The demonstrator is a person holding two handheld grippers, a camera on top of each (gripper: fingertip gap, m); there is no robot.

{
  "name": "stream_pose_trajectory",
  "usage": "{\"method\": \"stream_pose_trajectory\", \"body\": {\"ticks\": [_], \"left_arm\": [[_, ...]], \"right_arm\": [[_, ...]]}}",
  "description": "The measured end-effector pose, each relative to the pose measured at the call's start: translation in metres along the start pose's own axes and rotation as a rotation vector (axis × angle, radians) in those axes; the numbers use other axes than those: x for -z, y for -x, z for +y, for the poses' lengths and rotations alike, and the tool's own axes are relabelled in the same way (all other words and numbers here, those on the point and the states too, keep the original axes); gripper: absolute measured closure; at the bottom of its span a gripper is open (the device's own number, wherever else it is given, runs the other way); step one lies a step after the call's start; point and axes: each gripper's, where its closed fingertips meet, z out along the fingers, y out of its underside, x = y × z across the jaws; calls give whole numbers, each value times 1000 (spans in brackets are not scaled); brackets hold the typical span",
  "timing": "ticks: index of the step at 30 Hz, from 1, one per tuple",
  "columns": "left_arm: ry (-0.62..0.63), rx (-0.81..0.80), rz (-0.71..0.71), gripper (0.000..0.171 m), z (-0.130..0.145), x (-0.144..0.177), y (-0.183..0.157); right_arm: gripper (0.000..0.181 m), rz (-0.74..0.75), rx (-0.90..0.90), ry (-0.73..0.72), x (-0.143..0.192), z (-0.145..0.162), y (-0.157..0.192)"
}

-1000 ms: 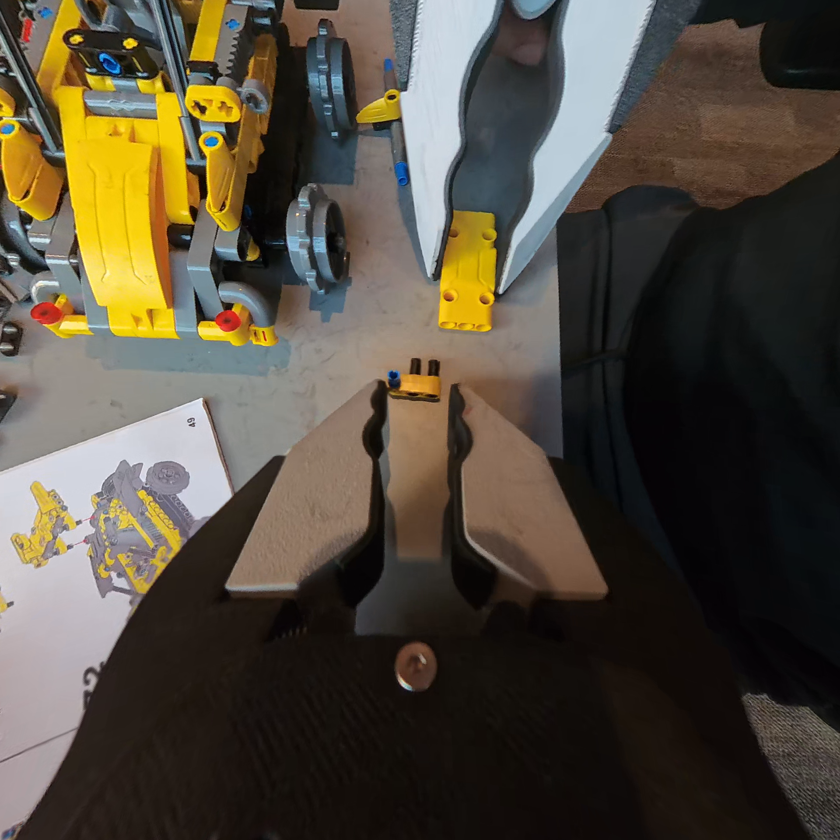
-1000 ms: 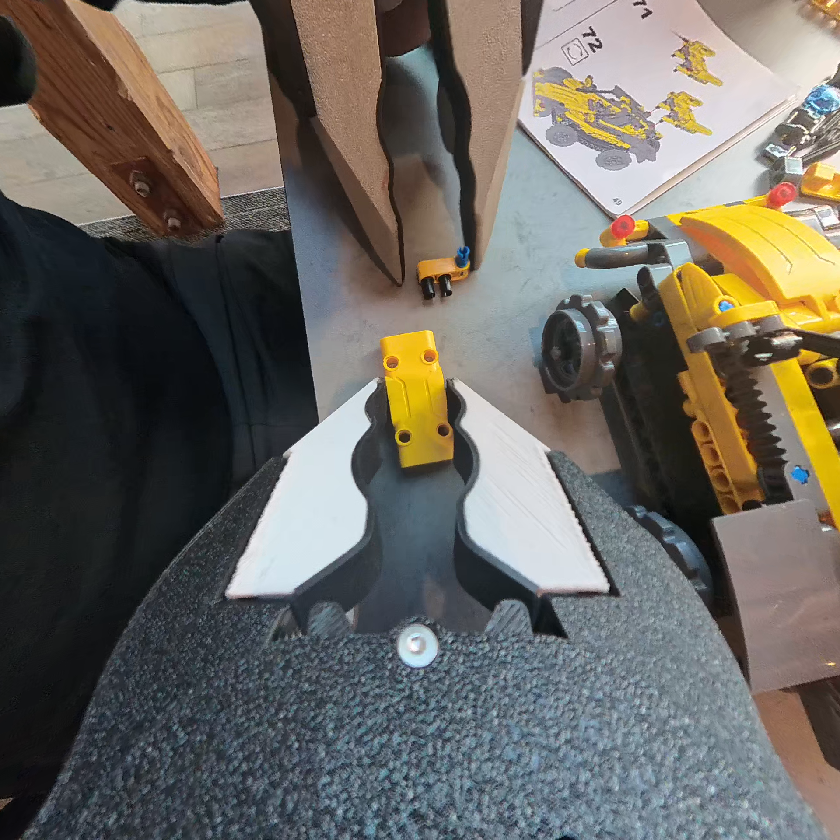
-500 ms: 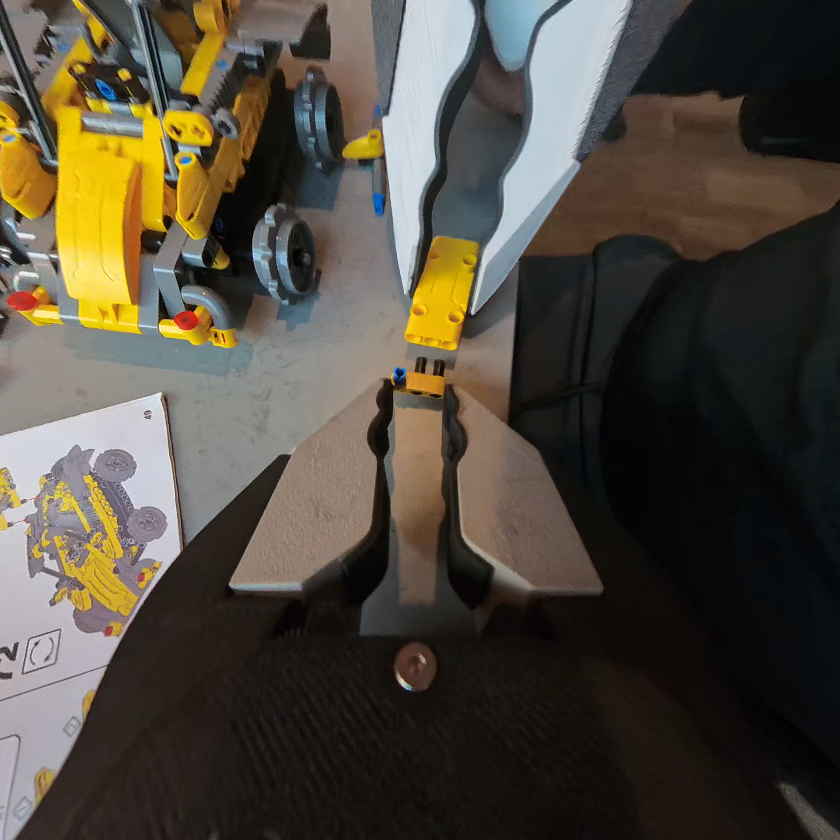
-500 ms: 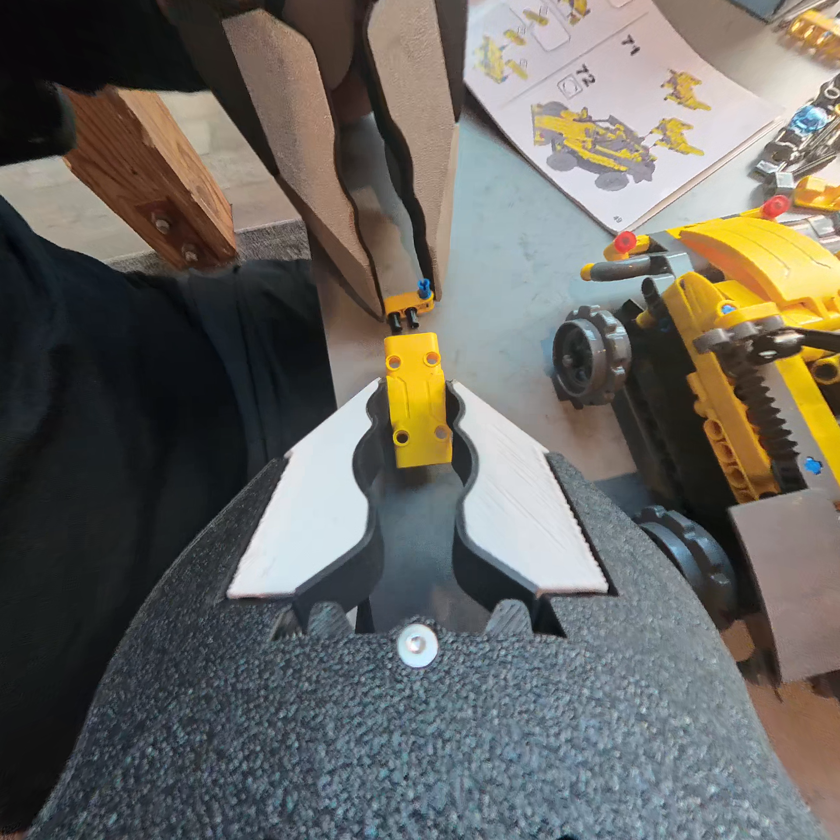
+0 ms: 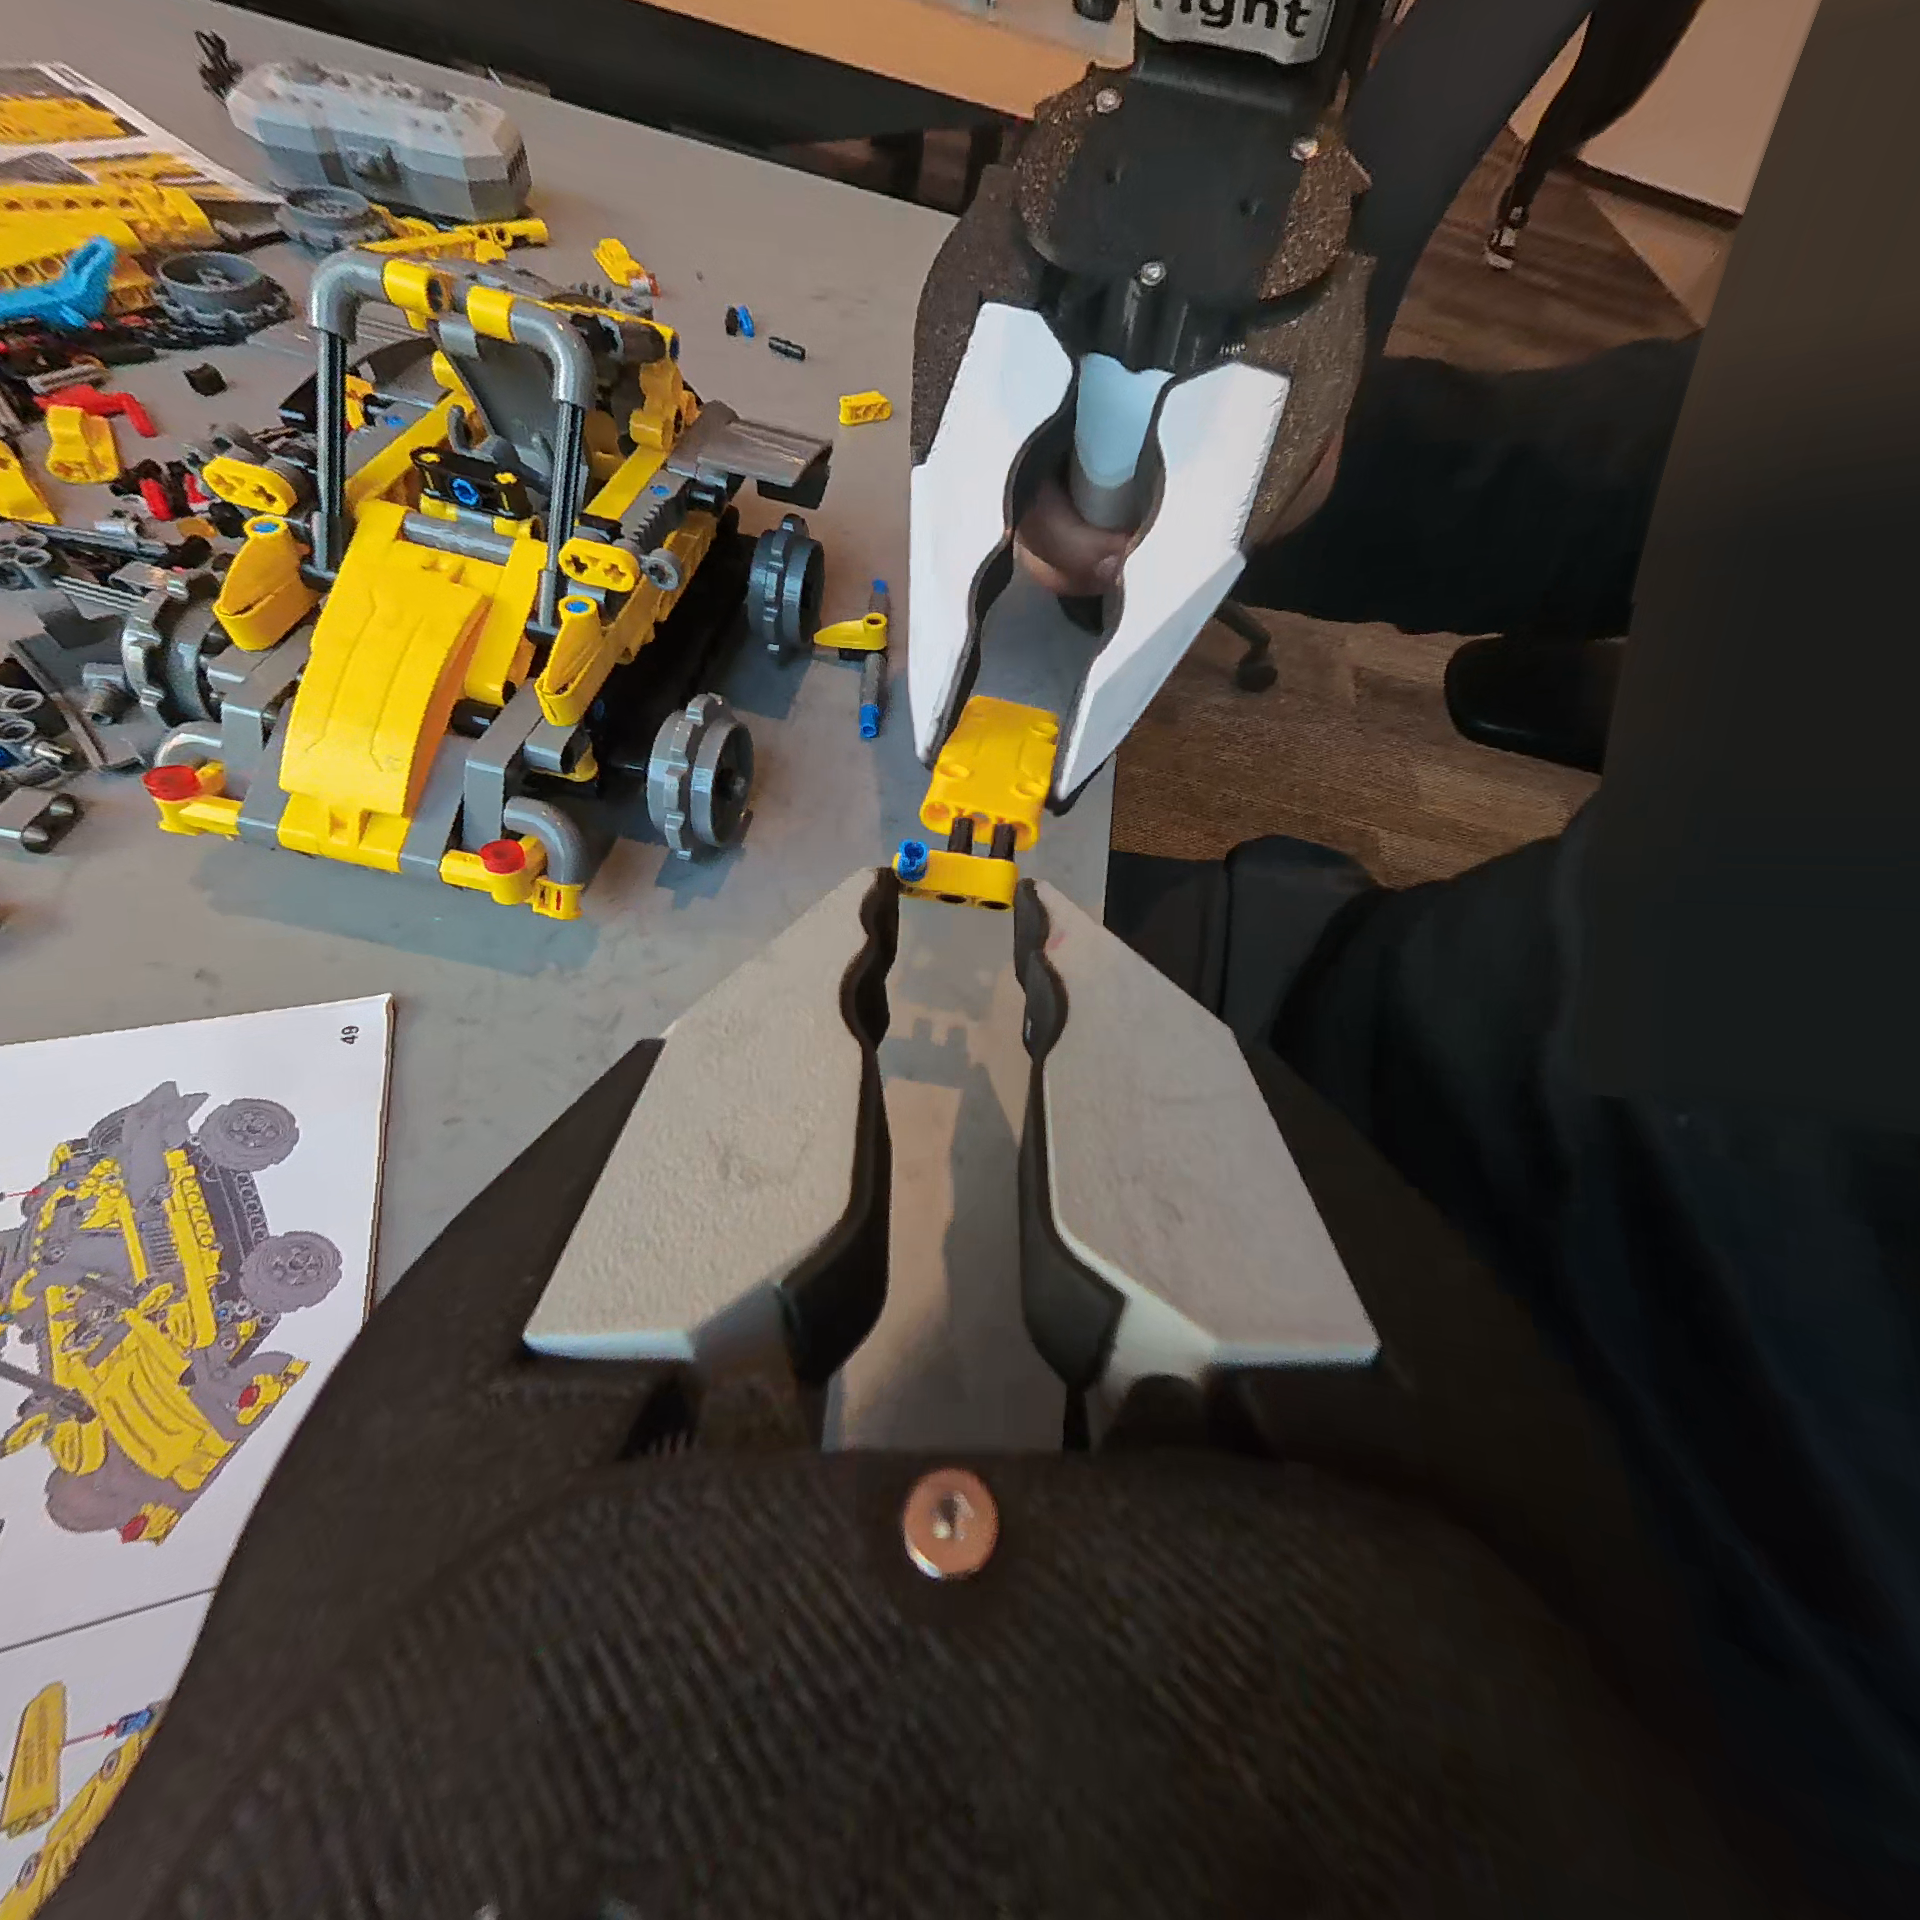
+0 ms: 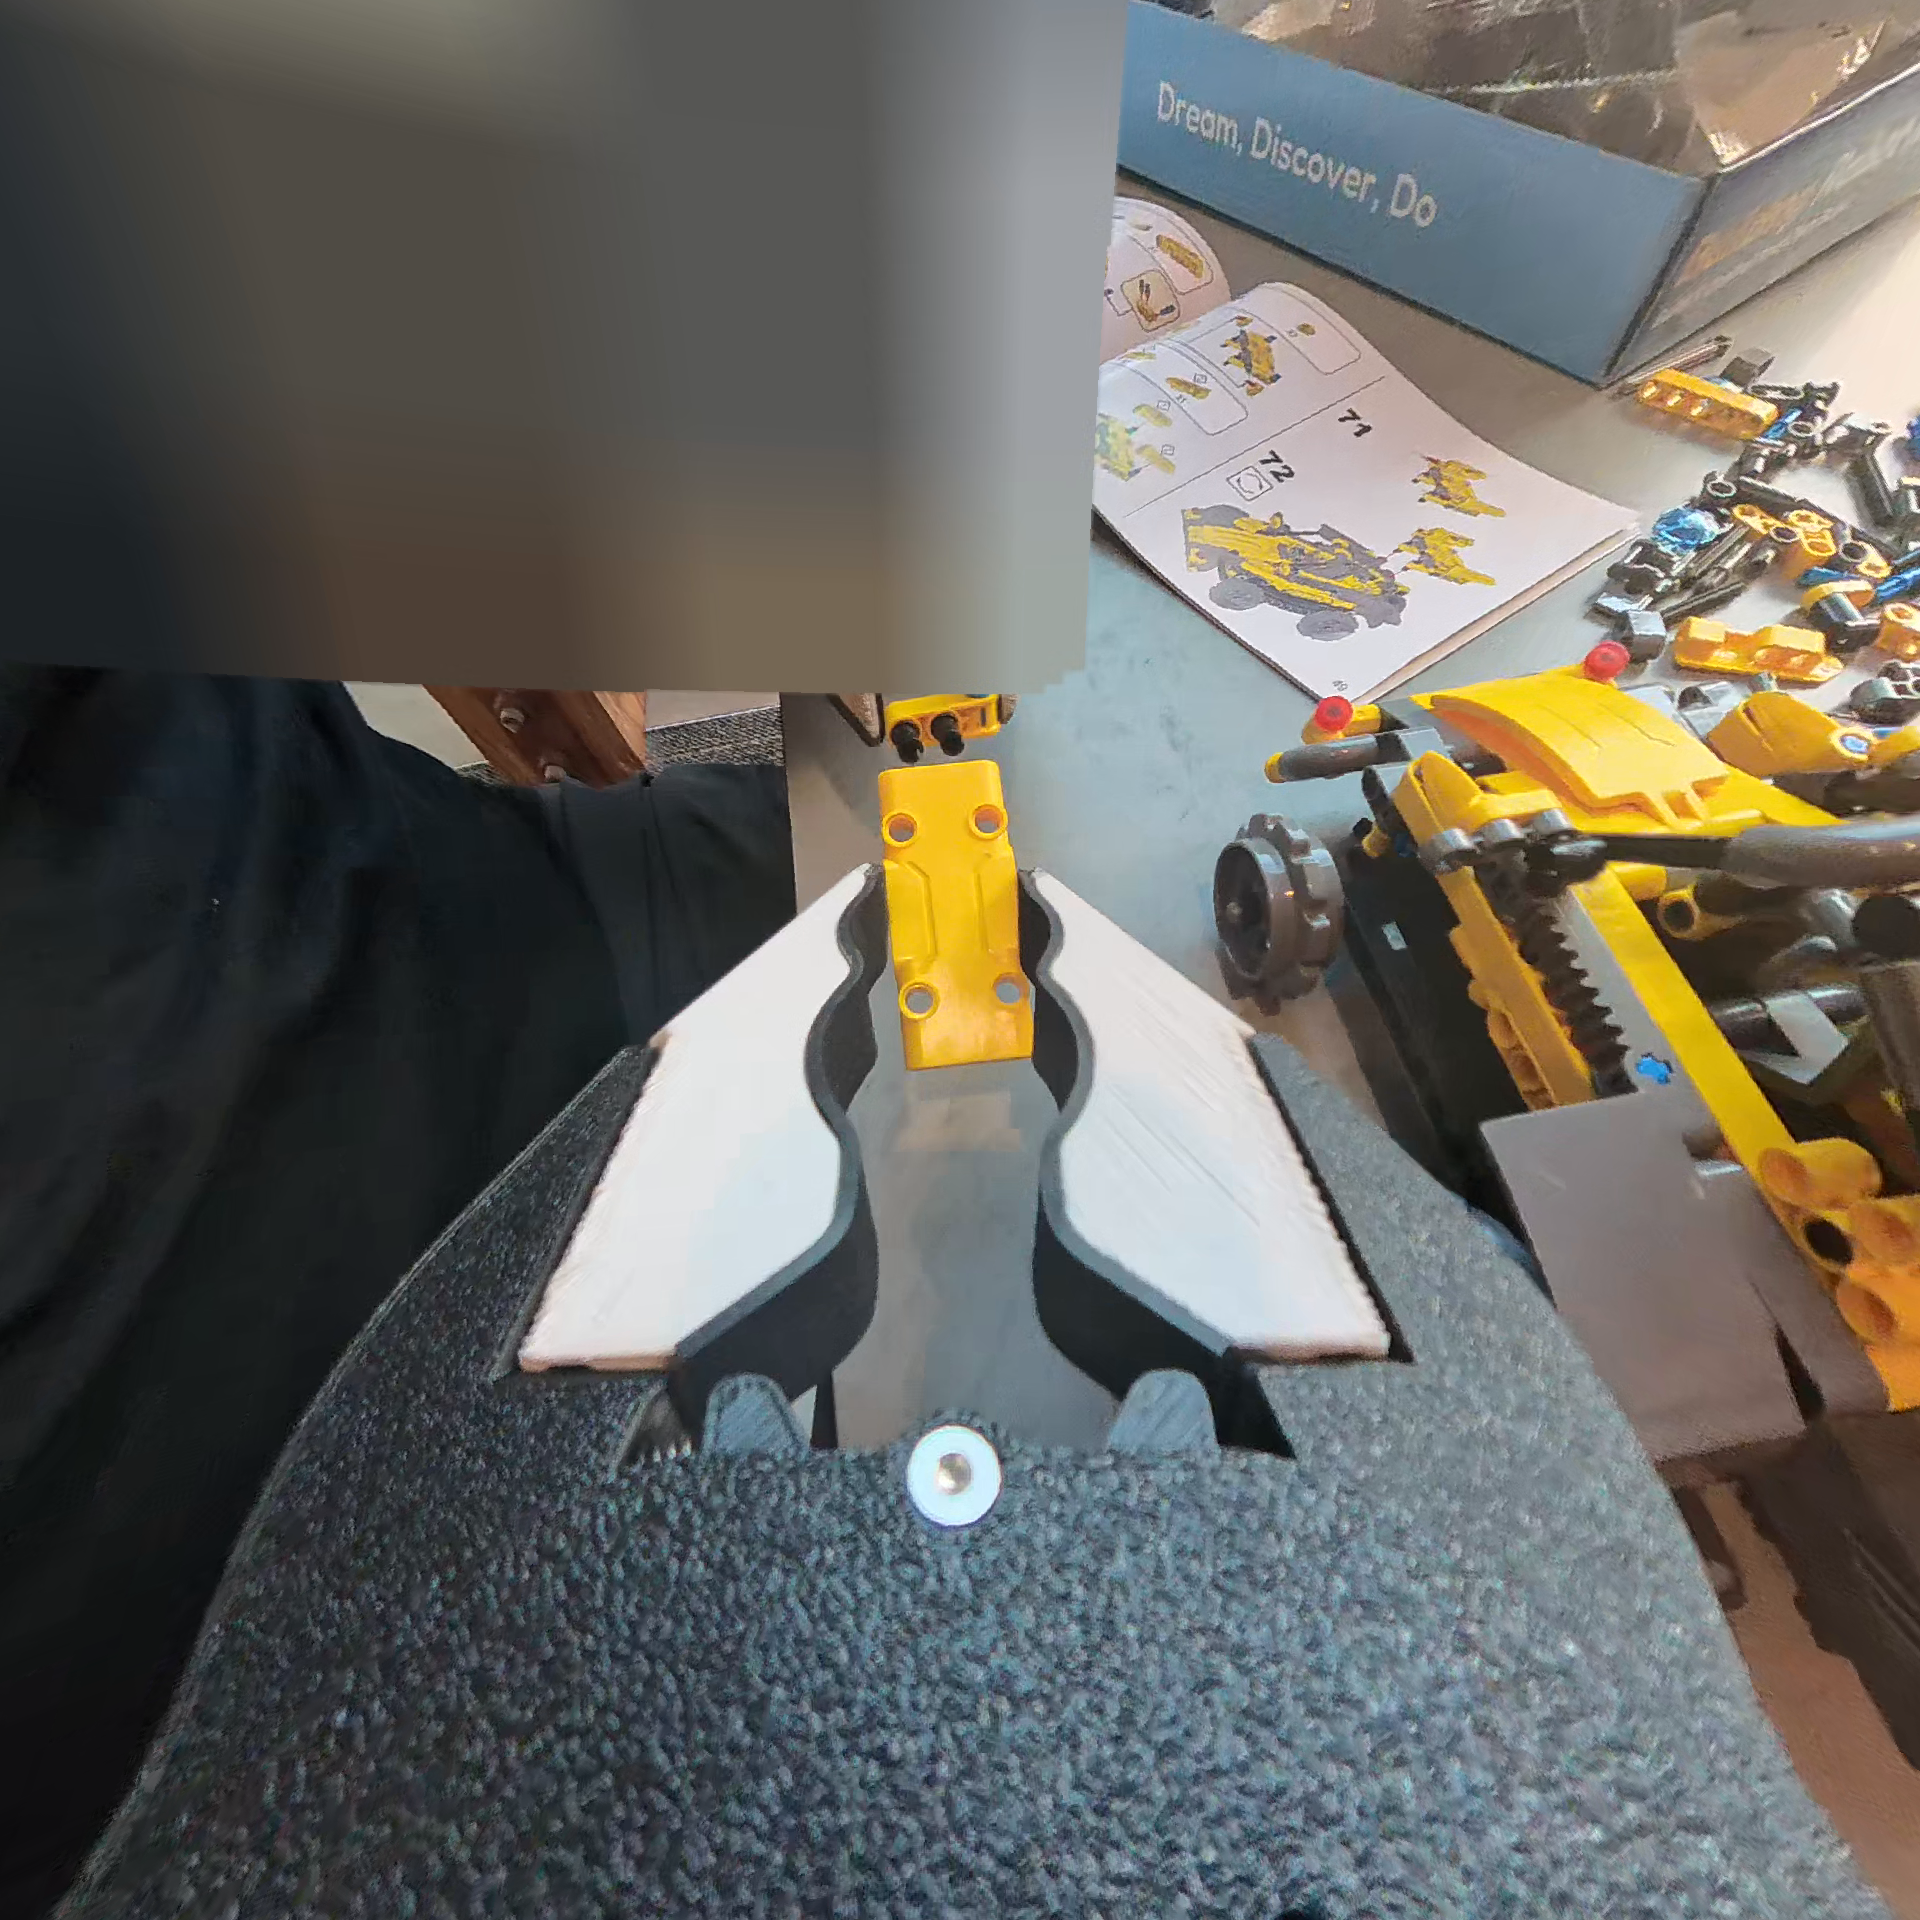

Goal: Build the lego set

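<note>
In the left wrist view, the left gripper (image 5: 954, 883) was clenched on a small yellow connector (image 5: 958, 875), which carried two black pins on its far side and a blue pin at its left end. Directly opposite, the right gripper (image 5: 995, 764) came down from above with its white fingers (image 5: 964, 520) and grasped a yellow panel piece (image 5: 992, 771). The two black pins met the near edge of the panel piece; whether they were already inside its holes I could not tell. Both parts were held above the grey surface (image 5: 727, 956), near its right edge. To the left stood a yellow and grey toy vehicle (image 5: 447, 623), partly built, with an open instruction booklet (image 5: 187, 1247) lying nearer the camera. Many loose small parts (image 5: 94, 436) lay at the far left.

In the right wrist view, the right gripper (image 6: 954, 894) held the yellow panel piece (image 6: 954, 925) between its finger tips, flat face up, with four round holes visible. Just beyond it was the small yellow connector (image 6: 940, 715) with its black pins pointing toward the panel. The gripper holding it was mostly hidden by a blurred patch. At the right the toy vehicle (image 6: 1558, 935) stood on the surface (image 6: 1143, 727), with the instruction booklet (image 6: 1351, 499) behind it, a blue cardboard box (image 6: 1455, 208) farther back and scattered loose parts (image 6: 1787, 561) at the far right.
</note>
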Motion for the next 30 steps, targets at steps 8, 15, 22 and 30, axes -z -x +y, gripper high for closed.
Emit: {"method": "stream_pose_trajectory", "body": {"ticks": [8, 15, 22, 30], "left_arm": [[81, -2, -59, 152, 13, 0, 10], [177, 20, -48, 153, 29, 1, 12], [260, 17, -69, 153, 41, -4, 15], [325, -17, -84, 153, 50, -7, 15]], "right_arm": [[157, 40, 4, 47, -10, 3, -8], [157, 44, 21, 130, -24, 12, -8], [157, 38, 26, 196, -30, 21, -9], [157, 23, 35, 268, -36, 31, -7]]}}
